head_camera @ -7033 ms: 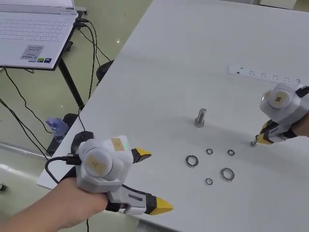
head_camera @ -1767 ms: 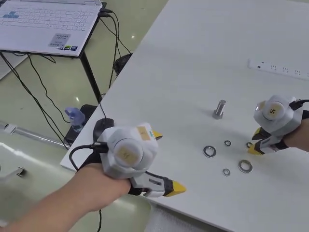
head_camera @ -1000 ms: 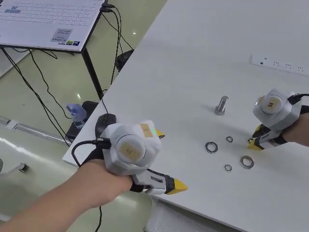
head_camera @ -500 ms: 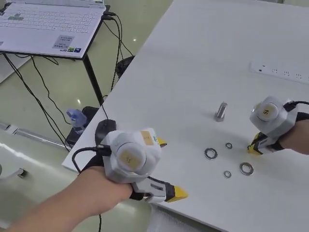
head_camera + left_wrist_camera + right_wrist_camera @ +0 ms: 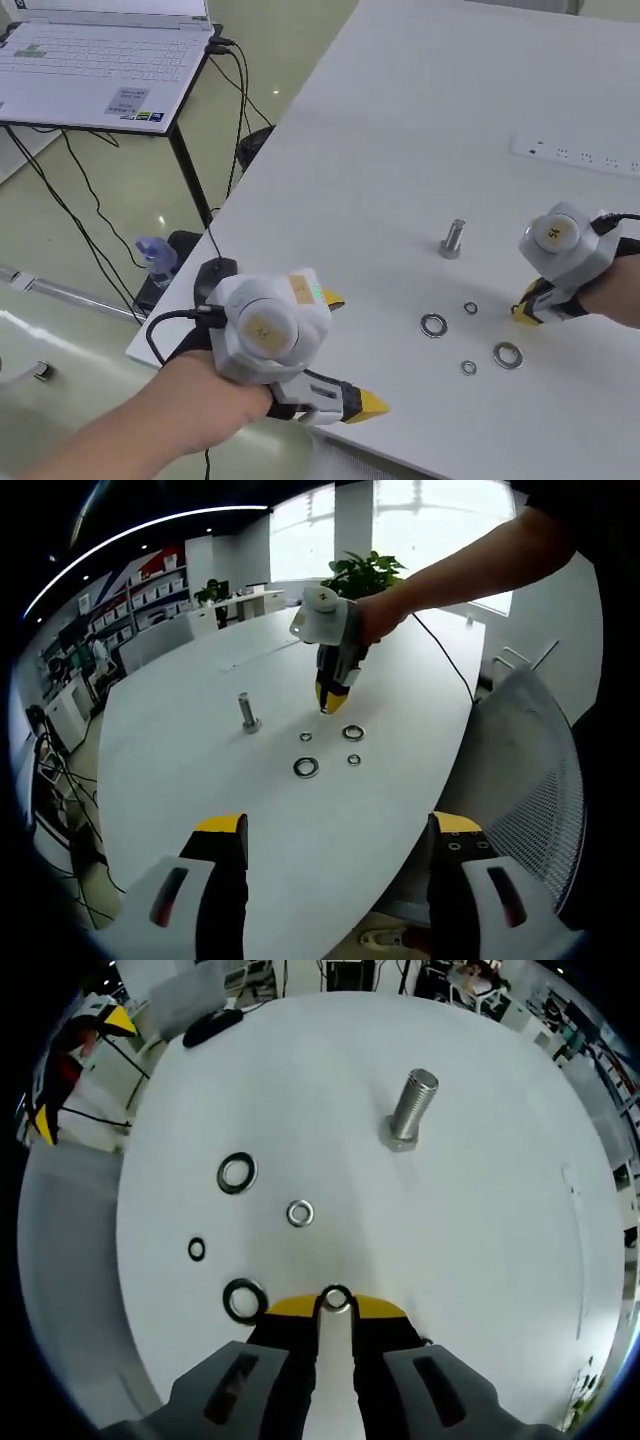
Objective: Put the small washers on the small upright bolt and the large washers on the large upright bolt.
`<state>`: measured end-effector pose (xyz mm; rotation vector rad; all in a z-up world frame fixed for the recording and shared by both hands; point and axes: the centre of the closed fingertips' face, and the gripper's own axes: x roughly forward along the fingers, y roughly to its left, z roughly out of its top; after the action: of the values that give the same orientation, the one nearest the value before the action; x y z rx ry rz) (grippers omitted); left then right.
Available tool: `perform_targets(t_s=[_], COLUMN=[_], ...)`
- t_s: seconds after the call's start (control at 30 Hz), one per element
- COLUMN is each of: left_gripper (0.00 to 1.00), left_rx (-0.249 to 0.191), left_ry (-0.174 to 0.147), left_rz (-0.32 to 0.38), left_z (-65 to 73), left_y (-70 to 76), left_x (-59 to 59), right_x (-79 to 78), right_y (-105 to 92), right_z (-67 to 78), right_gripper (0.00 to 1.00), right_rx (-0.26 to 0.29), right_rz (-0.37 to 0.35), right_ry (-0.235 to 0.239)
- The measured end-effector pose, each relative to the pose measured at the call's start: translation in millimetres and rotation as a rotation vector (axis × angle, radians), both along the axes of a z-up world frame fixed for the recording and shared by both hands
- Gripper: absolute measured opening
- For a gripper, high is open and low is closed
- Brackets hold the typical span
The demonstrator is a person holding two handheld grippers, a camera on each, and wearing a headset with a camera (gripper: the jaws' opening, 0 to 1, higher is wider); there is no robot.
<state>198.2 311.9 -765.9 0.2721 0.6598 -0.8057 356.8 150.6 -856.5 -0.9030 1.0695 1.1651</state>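
A large grey bolt (image 5: pixel 452 238) (image 5: pixel 408 1108) stands upright on the white table (image 5: pixel 400 120). Near it lie two large washers (image 5: pixel 433 325) (image 5: pixel 507 354) and two small washers (image 5: pixel 470 308) (image 5: pixel 468 368). My right gripper (image 5: pixel 522 314) (image 5: pixel 335 1305) points down at the table to the right of them. Its jaws are shut on a third small washer (image 5: pixel 336 1299), which lies flat at their tips. My left gripper (image 5: pixel 351 352) (image 5: pixel 338 825) hangs wide open and holds nothing, just off the table's near left edge.
A white power strip (image 5: pixel 575 158) lies at the back right of the table. A laptop (image 5: pixel 90 60) on a stand, cables and a water bottle (image 5: pixel 155 255) are on the floor side to the left. A mesh chair (image 5: pixel 530 770) stands by the table.
The right gripper has moved left from its spot seven seconds ago to the nearest small washer, and now rests with its tips around it. The left gripper has hardly moved.
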Motion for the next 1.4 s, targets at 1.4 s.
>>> perform_targets(t_s=[1.4], left_gripper=[0.82], left_rx=[-0.006], left_ry=[0.027], left_rz=[0.084], left_z=[-13.2], left_y=[0.9], left_x=[16.4], right_x=[39.0], right_y=[-70.9], right_z=[51.7], right_gripper=[0.12], right_rx=[0.011], right_rz=[-0.122], right_ry=[-0.036])
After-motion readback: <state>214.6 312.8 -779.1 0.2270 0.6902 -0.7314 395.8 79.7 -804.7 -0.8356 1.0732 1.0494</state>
